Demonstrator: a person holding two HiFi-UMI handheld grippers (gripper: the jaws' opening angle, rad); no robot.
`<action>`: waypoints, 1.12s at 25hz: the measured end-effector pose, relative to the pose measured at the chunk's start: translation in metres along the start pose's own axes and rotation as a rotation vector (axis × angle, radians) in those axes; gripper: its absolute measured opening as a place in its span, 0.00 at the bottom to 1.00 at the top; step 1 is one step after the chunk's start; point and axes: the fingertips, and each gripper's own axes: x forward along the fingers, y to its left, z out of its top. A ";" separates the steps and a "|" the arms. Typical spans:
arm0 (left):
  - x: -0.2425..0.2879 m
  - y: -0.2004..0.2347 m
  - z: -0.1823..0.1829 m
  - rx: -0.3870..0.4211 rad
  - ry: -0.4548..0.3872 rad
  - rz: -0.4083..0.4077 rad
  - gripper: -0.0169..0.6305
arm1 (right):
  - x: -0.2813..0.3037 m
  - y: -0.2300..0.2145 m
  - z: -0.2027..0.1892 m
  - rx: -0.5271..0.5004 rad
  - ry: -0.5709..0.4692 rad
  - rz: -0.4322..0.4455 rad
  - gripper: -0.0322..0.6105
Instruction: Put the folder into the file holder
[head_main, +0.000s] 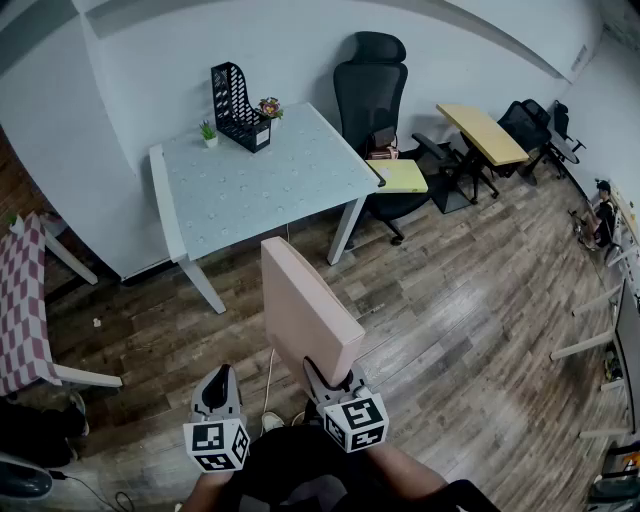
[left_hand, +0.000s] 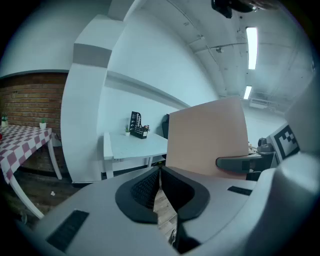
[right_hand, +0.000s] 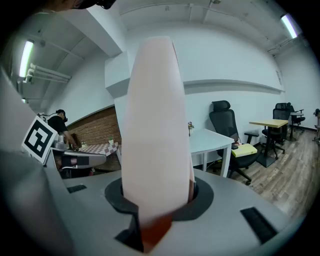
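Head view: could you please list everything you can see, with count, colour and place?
table: one, white, against the wall
file holder: one, black, on the table's far edge
potted plant: one, green, left of the file holder
flower pot: one, mixed colours, right of the file holder
folder: one, pale pink, held upright, bottom centre
desk: one, yellow top, right of the table
office chairs: at least three, black, one by the table, others past the desk
pad: one, yellow, on the nearest chair's seat
checked table: one, red and white, left edge
left tongs: one, grey, shut and empty
right tongs: one, grey, shut on the folder
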 end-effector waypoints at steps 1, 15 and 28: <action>0.001 0.001 0.001 0.000 -0.001 0.000 0.06 | 0.002 0.000 0.001 -0.002 -0.001 0.001 0.25; 0.026 0.011 0.013 -0.001 0.006 0.006 0.05 | 0.028 -0.015 0.015 0.036 -0.001 0.002 0.25; 0.108 -0.030 0.056 0.040 -0.004 -0.082 0.05 | 0.048 -0.084 0.061 0.054 -0.056 -0.041 0.27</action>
